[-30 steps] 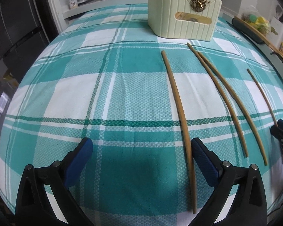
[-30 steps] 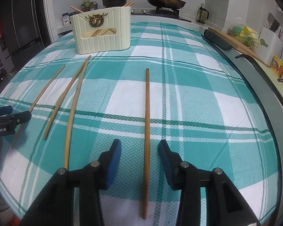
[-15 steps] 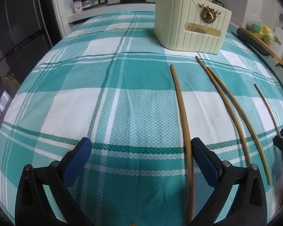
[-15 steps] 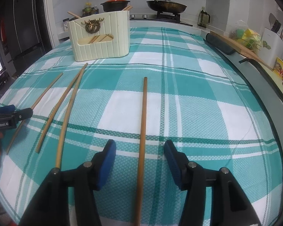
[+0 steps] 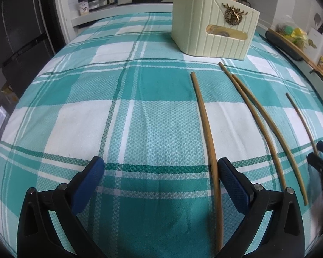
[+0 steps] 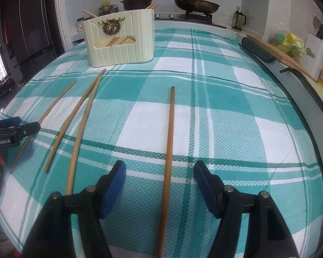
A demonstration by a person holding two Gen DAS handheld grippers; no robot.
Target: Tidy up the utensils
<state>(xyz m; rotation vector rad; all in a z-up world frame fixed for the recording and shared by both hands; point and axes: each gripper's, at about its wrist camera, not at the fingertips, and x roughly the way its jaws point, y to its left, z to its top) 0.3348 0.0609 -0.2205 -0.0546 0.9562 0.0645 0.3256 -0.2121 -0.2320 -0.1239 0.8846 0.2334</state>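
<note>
- Chopsticks lie flat on the worktop [image 6: 236, 111]: four of them, and one [image 6: 169, 150] sits between the fingers of the right tool [image 6: 159, 185], which is wide open and holds nothing
- Left tool [image 5: 159, 182] is wide open too, holding nothing, with another chopstick [image 5: 206, 129] just inside its right finger
- They look light, thin, stiff and a bit slippery, so pinch near the middle
- Cream holder [image 6: 120, 40] stands behind them with some sticks inside
- Nothing blocks the way, but two sticks [image 6: 84, 118] lie very close together
</note>
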